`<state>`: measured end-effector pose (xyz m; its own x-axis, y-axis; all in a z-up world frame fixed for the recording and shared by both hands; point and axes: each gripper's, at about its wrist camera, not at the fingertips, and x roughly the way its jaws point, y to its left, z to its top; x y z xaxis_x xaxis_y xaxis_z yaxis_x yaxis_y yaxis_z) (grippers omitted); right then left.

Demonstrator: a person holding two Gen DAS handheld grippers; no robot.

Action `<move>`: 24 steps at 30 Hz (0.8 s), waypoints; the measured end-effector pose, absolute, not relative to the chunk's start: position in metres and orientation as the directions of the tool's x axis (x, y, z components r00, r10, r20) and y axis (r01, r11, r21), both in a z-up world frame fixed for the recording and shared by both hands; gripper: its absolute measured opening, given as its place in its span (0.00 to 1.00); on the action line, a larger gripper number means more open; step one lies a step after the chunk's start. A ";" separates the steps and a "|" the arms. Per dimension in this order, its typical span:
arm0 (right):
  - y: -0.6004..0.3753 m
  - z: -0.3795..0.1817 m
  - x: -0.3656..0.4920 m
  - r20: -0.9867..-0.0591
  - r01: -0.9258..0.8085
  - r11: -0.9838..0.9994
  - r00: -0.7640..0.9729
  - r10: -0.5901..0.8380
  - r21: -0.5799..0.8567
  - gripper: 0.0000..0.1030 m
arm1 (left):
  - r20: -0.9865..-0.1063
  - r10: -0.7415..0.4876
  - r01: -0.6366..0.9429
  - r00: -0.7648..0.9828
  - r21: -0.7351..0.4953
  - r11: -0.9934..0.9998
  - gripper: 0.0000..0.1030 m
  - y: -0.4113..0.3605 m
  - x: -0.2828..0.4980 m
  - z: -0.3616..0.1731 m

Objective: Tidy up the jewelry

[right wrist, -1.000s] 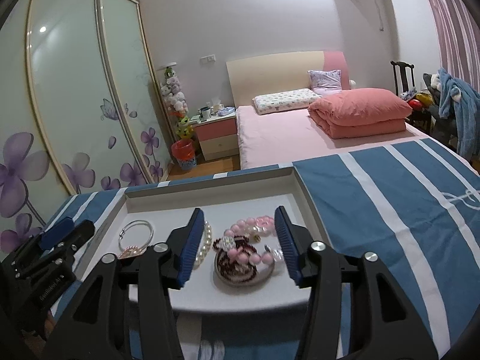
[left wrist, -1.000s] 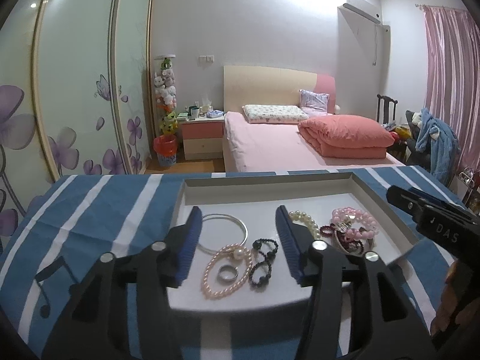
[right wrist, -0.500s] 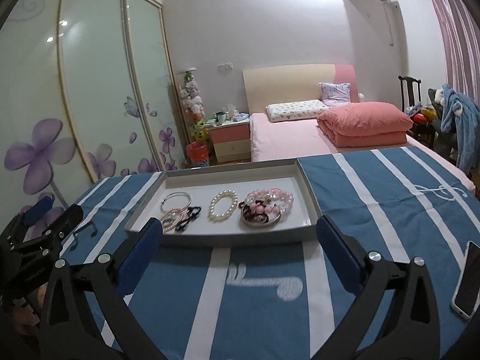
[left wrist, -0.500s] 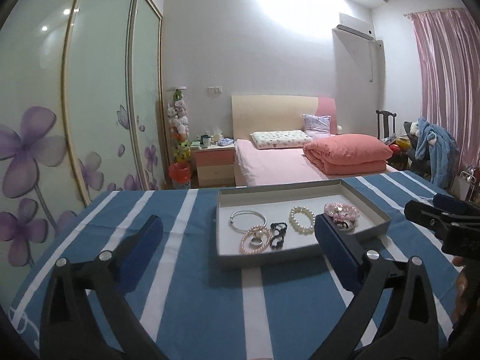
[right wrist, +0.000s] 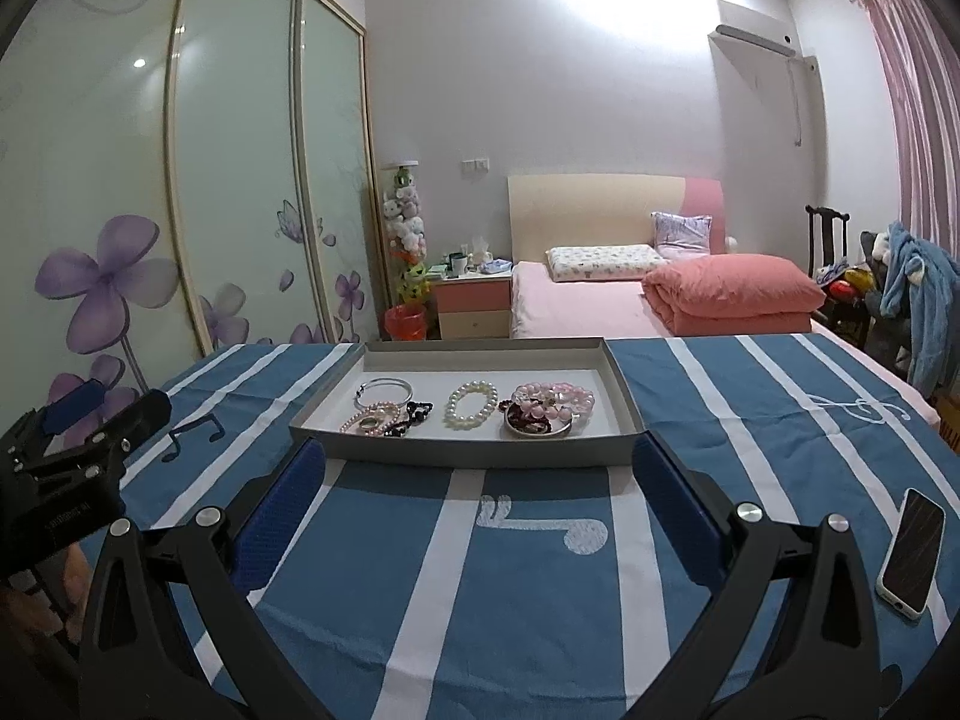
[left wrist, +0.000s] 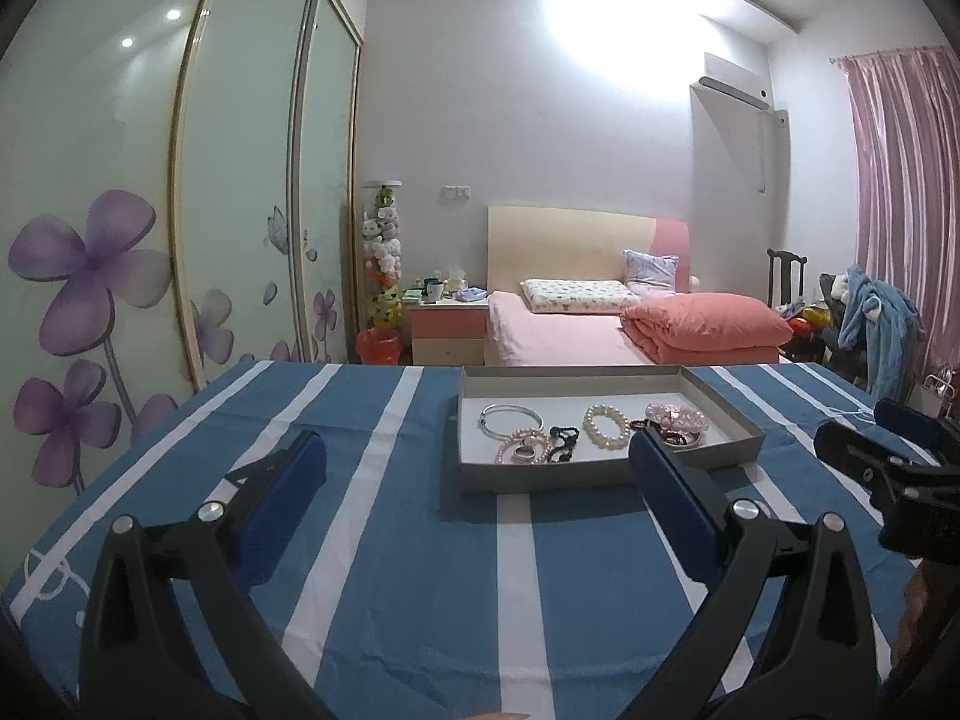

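Note:
A grey tray (left wrist: 729, 417) (right wrist: 621, 387) lies on the blue striped cloth. In it lie a silver bangle (left wrist: 510, 418) (right wrist: 384, 387), a pink pearl bracelet with a ring (left wrist: 521, 450) (right wrist: 367, 420), a black beaded piece (left wrist: 564, 441) (right wrist: 414, 414), a white pearl bracelet (left wrist: 605, 426) (right wrist: 472, 405) and a pile of pink beads (left wrist: 675, 420) (right wrist: 549, 405). My left gripper (left wrist: 477, 492) (right wrist: 84, 420) is open and empty, back from the tray's near left. My right gripper (right wrist: 480, 492) (left wrist: 888, 450) is open and empty, in front of the tray.
A phone (right wrist: 911, 552) lies on the cloth at the near right. Behind the table stand a pink bed (left wrist: 630, 324), a nightstand (left wrist: 450, 330), a red bin (left wrist: 378, 345) and a wardrobe with flower doors (left wrist: 120, 240). A chair with clothes (left wrist: 870, 318) stands at the right.
Both grippers have pulled back from over the tray toward me and opened wide. The jewelry has stayed in the tray.

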<state>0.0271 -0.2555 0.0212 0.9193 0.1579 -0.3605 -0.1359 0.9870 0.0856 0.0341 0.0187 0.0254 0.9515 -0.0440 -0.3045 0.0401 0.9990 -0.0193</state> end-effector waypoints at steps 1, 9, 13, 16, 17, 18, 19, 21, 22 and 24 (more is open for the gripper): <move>-0.256 0.019 0.026 -0.360 -0.132 0.988 0.920 0.153 0.083 0.98 | -0.306 -0.046 0.041 0.951 -0.022 0.999 0.96 0.018 0.033 0.025; -0.258 0.015 0.022 -0.363 -0.111 0.990 0.922 0.134 0.086 0.98 | -0.314 -0.049 0.046 0.948 -0.018 0.999 0.96 0.017 0.030 0.021; -0.258 0.016 0.022 -0.358 -0.107 0.990 0.924 0.133 0.091 0.98 | -0.315 -0.045 0.041 0.948 -0.019 0.999 0.96 0.017 0.031 0.021; -0.259 0.016 0.022 -0.359 -0.108 0.990 0.924 0.134 0.091 0.98 | -0.318 -0.038 0.034 0.947 -0.020 0.999 0.96 0.018 0.033 0.020; -0.259 0.016 0.022 -0.358 -0.107 0.990 0.924 0.133 0.092 0.98 | -0.319 -0.038 0.033 0.947 -0.021 0.999 0.96 0.018 0.034 0.020; -0.259 0.016 0.022 -0.358 -0.108 0.990 0.924 0.134 0.092 0.98 | -0.320 -0.038 0.032 0.947 -0.023 0.999 0.96 0.018 0.035 0.020; -0.259 0.016 0.022 -0.358 -0.108 0.990 0.924 0.135 0.093 0.98 | -0.320 -0.037 0.031 0.947 -0.023 0.999 0.96 0.018 0.035 0.020; -0.259 0.016 0.022 -0.358 -0.108 0.990 0.924 0.134 0.091 0.98 | -0.320 -0.037 0.031 0.947 -0.024 0.999 0.96 0.018 0.036 0.020; -0.258 0.017 0.022 -0.358 -0.109 0.990 0.924 0.134 0.090 0.98 | -0.321 -0.037 0.031 0.946 -0.024 0.999 0.96 0.018 0.036 0.020; -0.258 0.017 0.022 -0.357 -0.108 0.990 0.925 0.133 0.089 0.98 | -0.320 -0.036 0.030 0.947 -0.025 0.999 0.96 0.019 0.036 0.020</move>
